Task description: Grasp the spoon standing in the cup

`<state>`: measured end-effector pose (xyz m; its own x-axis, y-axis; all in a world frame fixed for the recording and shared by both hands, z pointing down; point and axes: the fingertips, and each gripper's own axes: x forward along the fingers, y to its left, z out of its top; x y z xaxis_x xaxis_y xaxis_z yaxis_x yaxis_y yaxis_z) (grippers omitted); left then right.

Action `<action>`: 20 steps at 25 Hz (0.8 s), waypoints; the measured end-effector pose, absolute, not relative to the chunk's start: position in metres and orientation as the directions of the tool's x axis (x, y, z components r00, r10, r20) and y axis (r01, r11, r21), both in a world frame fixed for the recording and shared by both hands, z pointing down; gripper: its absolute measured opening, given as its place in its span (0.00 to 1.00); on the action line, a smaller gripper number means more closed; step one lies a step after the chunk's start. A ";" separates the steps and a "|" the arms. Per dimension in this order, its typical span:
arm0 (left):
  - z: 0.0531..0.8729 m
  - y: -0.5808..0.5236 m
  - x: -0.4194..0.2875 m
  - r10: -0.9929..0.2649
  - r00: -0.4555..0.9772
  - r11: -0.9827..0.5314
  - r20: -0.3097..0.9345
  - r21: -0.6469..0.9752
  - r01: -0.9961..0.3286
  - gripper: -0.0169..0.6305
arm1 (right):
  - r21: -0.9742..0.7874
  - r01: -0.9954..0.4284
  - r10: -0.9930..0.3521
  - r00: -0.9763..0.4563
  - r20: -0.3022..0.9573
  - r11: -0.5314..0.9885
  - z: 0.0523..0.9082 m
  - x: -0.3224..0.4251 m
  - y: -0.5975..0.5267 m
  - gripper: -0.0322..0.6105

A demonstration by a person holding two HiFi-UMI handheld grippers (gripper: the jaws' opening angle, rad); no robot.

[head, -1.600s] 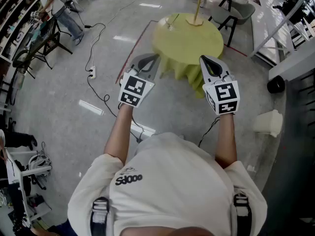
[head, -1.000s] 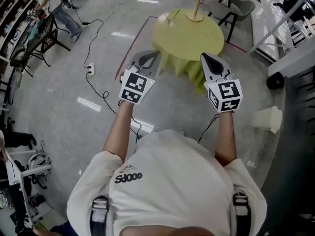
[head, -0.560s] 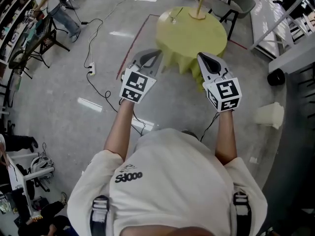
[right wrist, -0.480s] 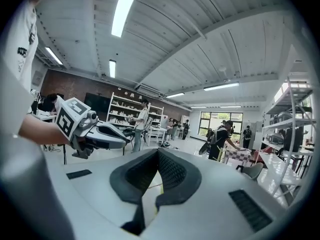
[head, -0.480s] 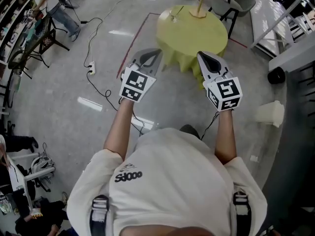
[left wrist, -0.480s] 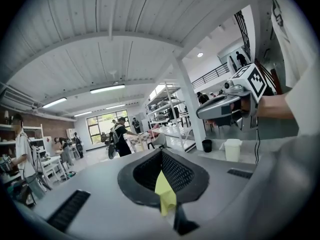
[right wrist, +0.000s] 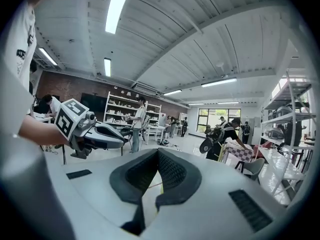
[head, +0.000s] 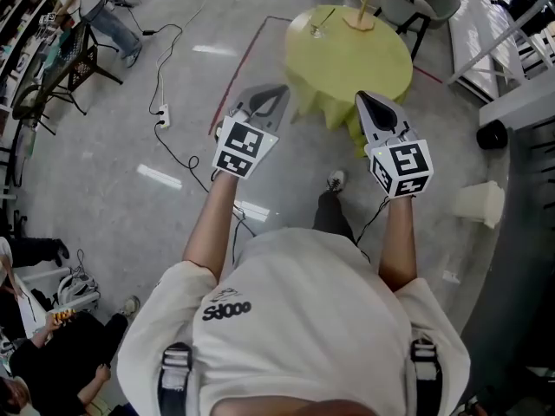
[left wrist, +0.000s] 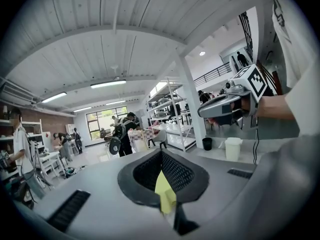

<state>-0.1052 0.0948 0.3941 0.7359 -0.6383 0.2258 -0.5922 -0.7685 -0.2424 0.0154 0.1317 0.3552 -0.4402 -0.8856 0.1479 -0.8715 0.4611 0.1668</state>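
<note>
While my left tool [head: 276, 94] and right tool [head: 368, 100] hang clenched and empty, I judge this the approach to the round yellow-green bench [head: 364, 63], where one must next open around the thin spoon [head: 323, 21] in the clear cup [head: 317, 32].

You are looking at a cup [head: 317, 33] that is sitting well ahead of you on the round yellow-green table [head: 364, 59], near the table's far left edge. It is showing small, pale and apparently clear. The spoon [head: 327, 21] is standing in it, its thin dark handle leaning up and to the right above the rim. Finer detail is too small to tell.
</note>
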 end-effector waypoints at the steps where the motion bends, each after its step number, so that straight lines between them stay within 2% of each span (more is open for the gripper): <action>1: 0.397 0.087 -0.104 -0.638 0.735 -0.769 0.229 -0.241 -0.593 0.07 | 0.167 -0.870 -0.884 -0.443 0.149 0.464 0.357 0.017 0.124 0.08; 16: 0.403 -0.096 -0.032 -0.684 0.684 -0.729 0.253 -0.240 -0.641 0.07 | 0.216 -0.847 -0.874 -0.474 0.107 0.486 0.354 0.105 -0.059 0.08; 20: 0.412 -0.149 -0.001 -0.689 0.672 -0.724 0.272 -0.218 -0.654 0.07 | 0.242 -0.837 -0.872 -0.470 0.140 0.490 0.358 0.136 -0.115 0.08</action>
<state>-0.0006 -0.1494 0.4120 0.6721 -0.6886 0.2721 -0.6540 -0.7244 -0.2179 0.1357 -0.1145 0.3583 -0.4699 -0.8716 0.1397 -0.8374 0.4902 0.2419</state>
